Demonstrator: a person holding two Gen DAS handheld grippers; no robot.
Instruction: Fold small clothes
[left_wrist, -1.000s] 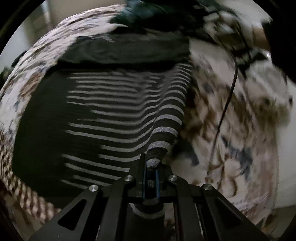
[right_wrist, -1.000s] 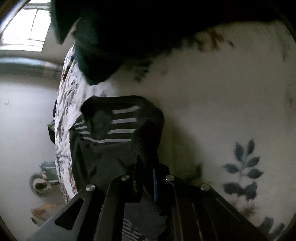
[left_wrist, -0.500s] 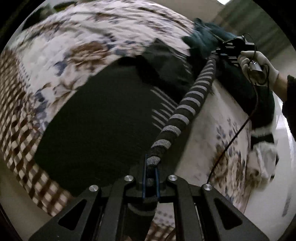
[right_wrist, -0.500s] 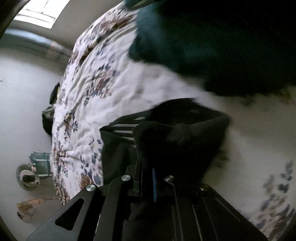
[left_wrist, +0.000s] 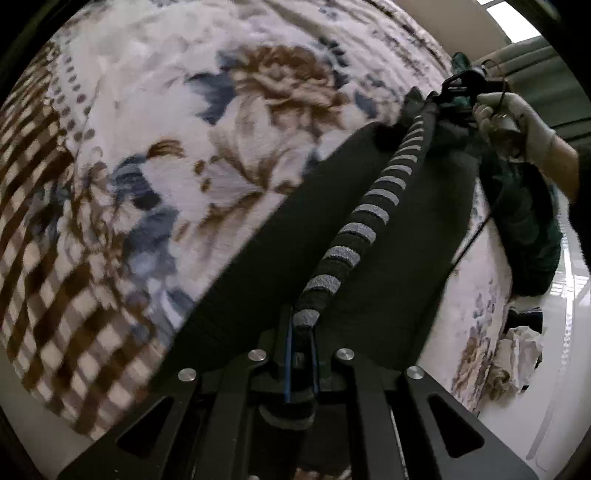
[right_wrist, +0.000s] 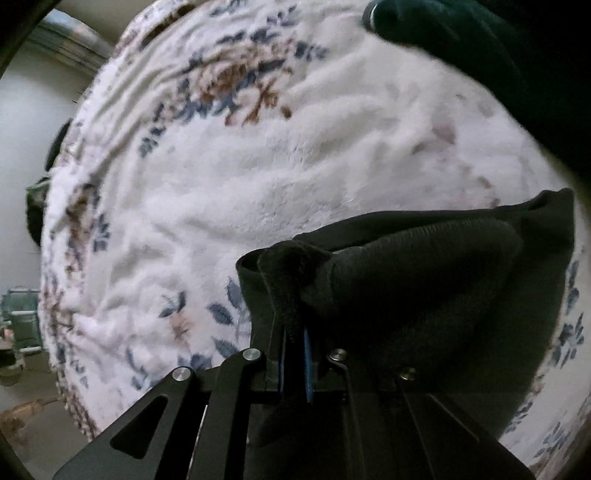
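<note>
A black knit garment with grey stripes (left_wrist: 365, 218) hangs stretched over the flowered blanket (left_wrist: 207, 122). My left gripper (left_wrist: 301, 332) is shut on one end of its striped edge. That edge runs taut up to my right gripper (left_wrist: 456, 90), seen far off in a gloved hand (left_wrist: 517, 122). In the right wrist view my right gripper (right_wrist: 295, 336) is shut on a bunched black corner of the same garment (right_wrist: 424, 280), which drapes to the right under it.
A dark green pile of clothes (left_wrist: 528, 221) lies on the blanket's right side, also the dark mass (right_wrist: 480, 51) at top right in the right wrist view. A black cable (left_wrist: 476, 229) trails from the far gripper. The bed edge and pale floor (left_wrist: 546, 387) are at right.
Both grippers have swept sideways across the bed, carrying the garment. It was lying spread on the blanket and is now lifted and pulled taut between them. The left gripper has rolled.
</note>
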